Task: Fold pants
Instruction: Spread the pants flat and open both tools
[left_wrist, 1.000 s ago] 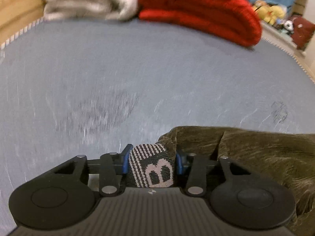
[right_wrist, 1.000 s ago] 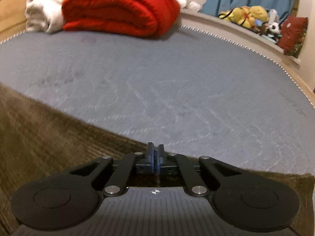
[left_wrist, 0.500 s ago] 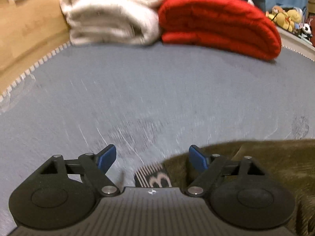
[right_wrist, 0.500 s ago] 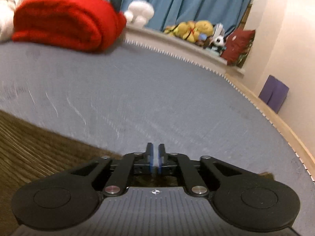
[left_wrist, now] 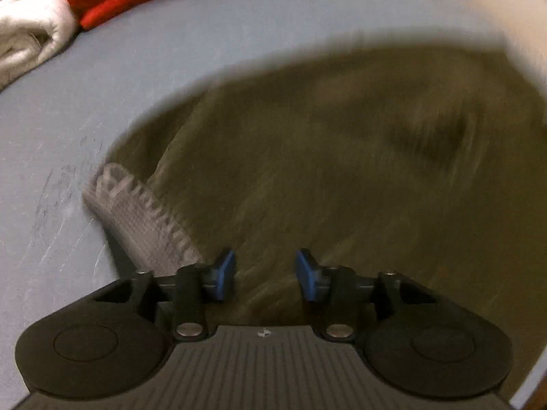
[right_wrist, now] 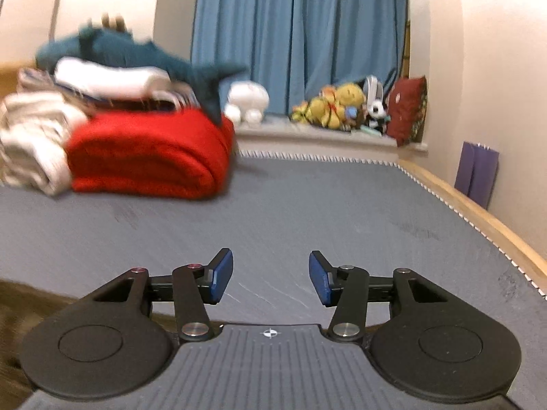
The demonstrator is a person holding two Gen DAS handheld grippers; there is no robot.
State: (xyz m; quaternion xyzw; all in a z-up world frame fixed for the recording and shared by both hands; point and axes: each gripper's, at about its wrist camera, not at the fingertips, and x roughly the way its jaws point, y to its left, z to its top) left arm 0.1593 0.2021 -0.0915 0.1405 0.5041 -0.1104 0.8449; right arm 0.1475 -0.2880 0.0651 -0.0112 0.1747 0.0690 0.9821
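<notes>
My left gripper (left_wrist: 265, 275) hung open over the olive pants (left_wrist: 342, 171); lettering on their grey waistband (left_wrist: 136, 212) was too blurred to read. My right gripper (right_wrist: 270, 282) was open above the mattress (right_wrist: 307, 212).

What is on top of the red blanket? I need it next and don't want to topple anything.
On the red blanket lie striped folded fabrics, a white folded item and a teal plush shark. Anything beneath those layers is covered; blur hides detail.

Olive pants (left_wrist: 342, 157); grey-striped waistband (left_wrist: 136, 212)
</notes>
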